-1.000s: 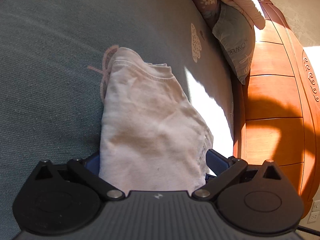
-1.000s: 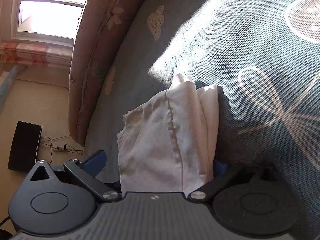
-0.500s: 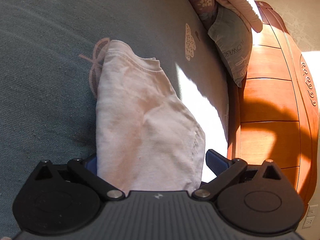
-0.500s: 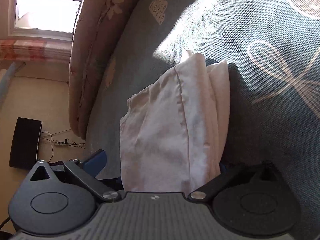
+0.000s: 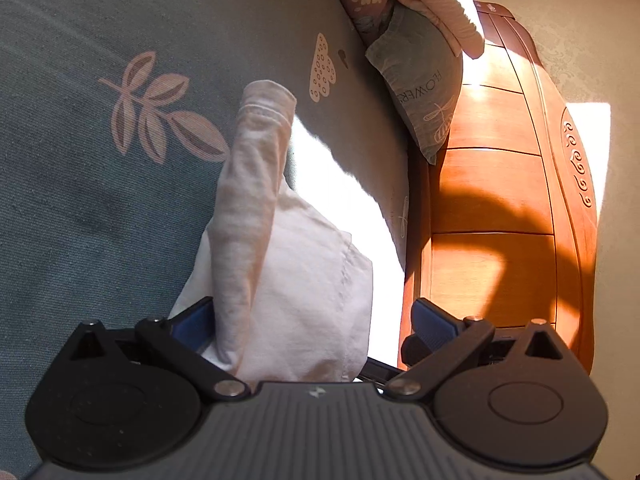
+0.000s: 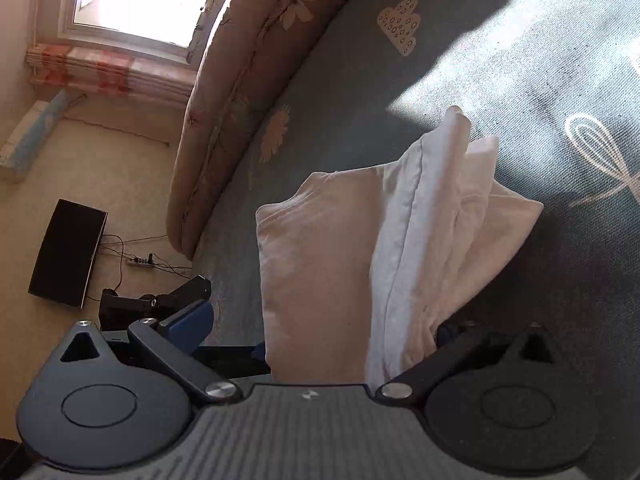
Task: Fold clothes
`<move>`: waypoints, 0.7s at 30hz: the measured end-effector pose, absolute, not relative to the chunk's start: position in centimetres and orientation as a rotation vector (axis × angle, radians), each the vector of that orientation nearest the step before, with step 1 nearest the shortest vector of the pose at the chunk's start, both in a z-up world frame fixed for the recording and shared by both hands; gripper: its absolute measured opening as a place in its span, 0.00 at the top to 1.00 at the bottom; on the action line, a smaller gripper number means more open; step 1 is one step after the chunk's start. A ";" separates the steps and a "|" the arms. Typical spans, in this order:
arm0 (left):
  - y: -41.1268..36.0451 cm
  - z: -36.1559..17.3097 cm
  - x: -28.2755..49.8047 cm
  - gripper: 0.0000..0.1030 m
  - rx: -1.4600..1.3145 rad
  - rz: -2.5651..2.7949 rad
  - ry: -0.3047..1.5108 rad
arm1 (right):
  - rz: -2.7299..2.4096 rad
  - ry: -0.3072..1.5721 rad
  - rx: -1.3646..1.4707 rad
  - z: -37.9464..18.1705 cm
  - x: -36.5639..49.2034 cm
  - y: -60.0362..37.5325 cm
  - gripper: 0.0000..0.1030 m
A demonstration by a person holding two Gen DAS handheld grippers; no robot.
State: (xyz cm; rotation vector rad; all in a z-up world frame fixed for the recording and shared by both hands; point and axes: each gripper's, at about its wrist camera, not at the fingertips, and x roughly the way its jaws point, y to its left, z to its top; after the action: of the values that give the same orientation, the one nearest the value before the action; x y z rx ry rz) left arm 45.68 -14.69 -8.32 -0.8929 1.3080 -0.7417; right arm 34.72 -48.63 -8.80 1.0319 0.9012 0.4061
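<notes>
The pale pink cotton garment, already doubled into several layers, hung bunched above the grey-green printed bedspread. In the left wrist view the left gripper stood with its blue-padded fingers spread wide; cloth lay against the left-hand pad while the other pad stood clear of it, so the jaws pinched nothing, and whether the fabric merely rested there could not be told. A hemmed, rolled end of the garment rose toward the leaf print on the bedspread.

In the right wrist view the right gripper was likewise wide apart, its left-hand blue pad well off the garment, its other pad hidden behind the folds. The cloth draped between them, over the bedspread.

With neither tool visibly clamping, the likeliest trouble was the bundle sliding free and the stacked layers splaying, undoing the fold. The loose rolled end could also flop sideways and land crooked. The bright sunlit patch beside the orange wooden headboard washed out the cloth's edge there, so a regrasp aimed at that edge might miss or catch only one layer.
</notes>
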 end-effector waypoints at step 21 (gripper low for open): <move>-17.0 -5.1 39.7 0.03 -0.782 -0.945 1.421 | 0.317 0.912 0.925 -3.2 25.6 -45.8 0.00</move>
State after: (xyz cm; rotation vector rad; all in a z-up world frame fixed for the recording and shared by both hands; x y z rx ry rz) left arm 39.68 -16.96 -5.06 -0.7815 1.4208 -0.9449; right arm 25.56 -45.77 -3.24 0.9246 0.9122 0.3167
